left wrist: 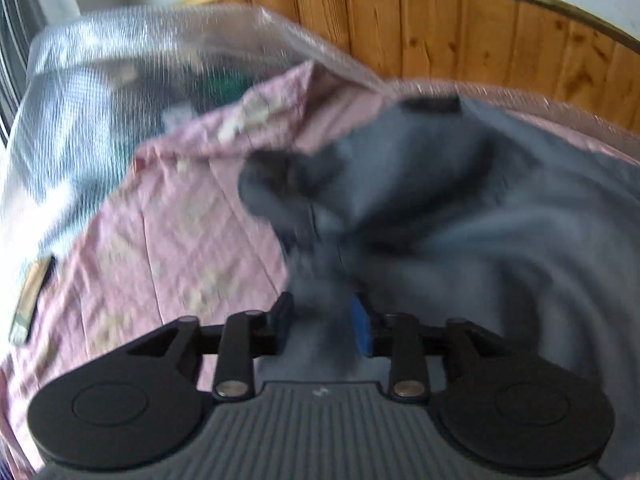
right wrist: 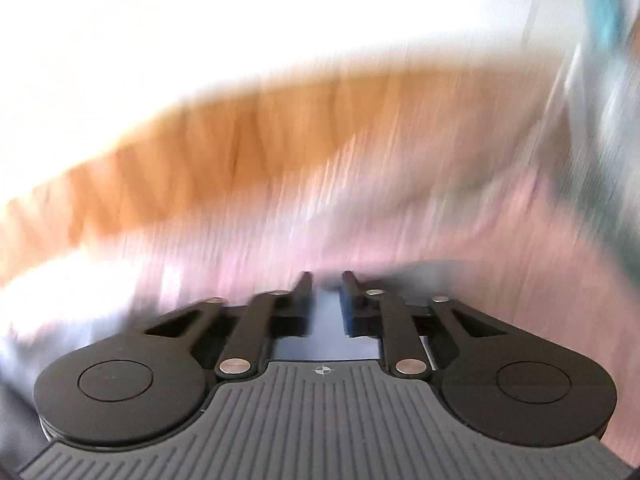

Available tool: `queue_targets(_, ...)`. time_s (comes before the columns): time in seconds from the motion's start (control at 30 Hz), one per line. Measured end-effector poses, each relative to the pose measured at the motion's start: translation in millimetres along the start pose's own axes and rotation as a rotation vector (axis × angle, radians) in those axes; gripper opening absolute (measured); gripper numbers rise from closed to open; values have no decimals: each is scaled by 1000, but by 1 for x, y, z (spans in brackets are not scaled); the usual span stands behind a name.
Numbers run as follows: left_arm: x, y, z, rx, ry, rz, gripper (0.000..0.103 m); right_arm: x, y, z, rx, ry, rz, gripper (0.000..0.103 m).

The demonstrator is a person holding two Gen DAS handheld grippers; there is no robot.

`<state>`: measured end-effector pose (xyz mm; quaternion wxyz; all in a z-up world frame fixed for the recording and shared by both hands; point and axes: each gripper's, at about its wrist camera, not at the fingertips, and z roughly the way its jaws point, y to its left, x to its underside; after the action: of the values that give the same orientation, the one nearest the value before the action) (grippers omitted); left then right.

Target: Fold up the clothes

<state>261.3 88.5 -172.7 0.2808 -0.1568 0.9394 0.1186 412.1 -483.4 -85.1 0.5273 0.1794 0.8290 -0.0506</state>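
Cloth fills the left wrist view: a grey garment (left wrist: 460, 208) lies rumpled on a pink sheet (left wrist: 168, 232), bunched into a ridge that runs straight into the left gripper (left wrist: 326, 320). Its jaws stand partly apart with grey fabric between them; blur makes it impossible to tell whether the pads press on the fabric or have let go. A clear plastic bag (left wrist: 100, 92) sits beyond the sheet at upper left, and a wood headboard (left wrist: 460, 28) closes the back.

Motion smears the right wrist view almost entirely. The right gripper (right wrist: 326, 292) shows its fingers parted with nothing pinched between them, so it is released. Past it only streaks of pink sheet (right wrist: 460, 240) and a wood headboard (right wrist: 220, 144) can be made out, with a dark edge just beyond the fingertips that may be the garment.

Folding looks barely under way: the garment is crumpled, no clean fold or flat edge shows, and spreading and folding seem left to do.
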Motion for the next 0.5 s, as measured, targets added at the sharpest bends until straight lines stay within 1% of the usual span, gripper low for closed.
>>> queue_targets(0.03,6,2,-5,2,4,-22,41,-4,1,-3,25,21,14,98)
queue_targets(0.07,12,5,-10,5,8,-45,45,-1,-2,-6,-3,97,66,91)
queue_targets(0.1,16,10,-14,6,9,-74,48,12,-7,-13,-40,195,146,84)
queue_targets(0.13,18,15,-18,5,10,-101,49,28,-13,-21,-75,295,230,84)
queue_targets(0.17,19,21,-20,5,12,-127,53,46,-18,-32,-89,369,307,88)
queue_targets(0.2,20,25,-20,7,20,-148,56,68,-22,-39,-98,429,378,91)
queue_targets(0.23,21,29,-19,10,28,-170,57,88,-23,-39,-98,479,416,91)
queue_targets(0.27,22,33,-18,12,36,-188,57,106,-24,-37,-95,526,444,91)
queue_targets(0.3,23,35,-17,14,42,-193,57,119,-23,-32,-95,549,451,90)
queue_targets(0.33,22,36,-17,14,44,-195,57,129,-22,-21,-114,556,456,90)
queue_targets(0.37,23,36,-16,13,45,-197,57,129,-18,-16,-136,529,439,93)
queue_targets(0.4,22,37,-15,12,46,-198,57,128,-14,-14,-157,493,415,53)
queue_targets(0.43,20,37,-15,12,45,-200,57,124,-8,-12,-200,510,424,16)
queue_targets(0.47,19,39,-15,13,41,-205,57,119,-2,-10,-250,543,443,3)
queue_targets(0.5,17,42,-15,15,38,-210,57,109,7,-19,-296,521,436,2)
